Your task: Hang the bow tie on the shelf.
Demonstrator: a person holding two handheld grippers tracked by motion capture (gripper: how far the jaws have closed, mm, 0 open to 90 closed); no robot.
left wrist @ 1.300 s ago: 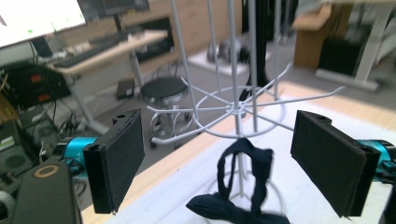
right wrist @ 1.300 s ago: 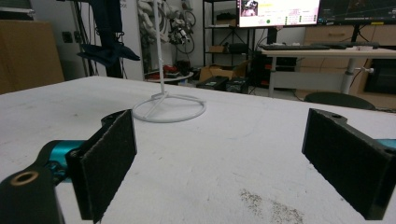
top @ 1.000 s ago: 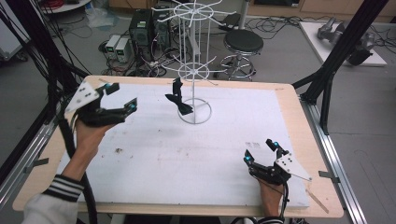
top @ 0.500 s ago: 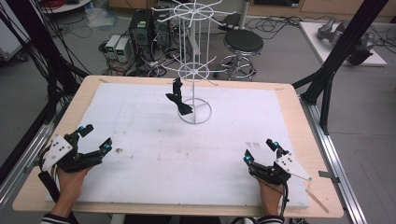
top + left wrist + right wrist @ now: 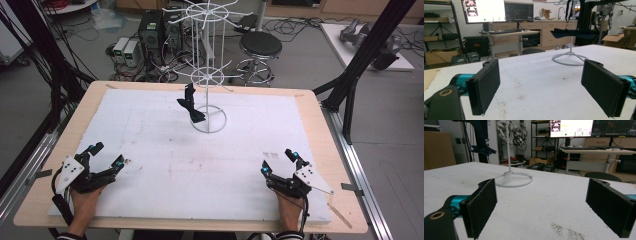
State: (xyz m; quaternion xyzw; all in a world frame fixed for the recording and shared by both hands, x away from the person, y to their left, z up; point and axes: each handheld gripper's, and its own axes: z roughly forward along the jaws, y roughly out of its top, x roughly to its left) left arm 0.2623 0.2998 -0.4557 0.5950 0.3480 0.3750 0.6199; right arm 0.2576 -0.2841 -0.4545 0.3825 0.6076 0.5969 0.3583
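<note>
Bow tie (image 5: pixel 190 103), dark, hangs on the white wire rack (image 5: pixel 207 75) mid-worktop (image 5: pixel 165 165); each hand-held gripper, left (image 5: pixel 103 155) and right (image 5: pixel 278 160), rests wide open, empty. A careless tug might topple the light rack.

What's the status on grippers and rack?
Left gripper, right gripper: jaws open, empty. Black cloth hangs on white wire rack. Path clear.

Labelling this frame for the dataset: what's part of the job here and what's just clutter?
Job:
- white wire rack on the white mat
- dark cloth hanging on the rack
- left gripper, open, low over the mat
- right gripper, open, low over the mat

Lying about:
- stool
- computer boxes on the floor
- wooden stick at the table edge
</note>
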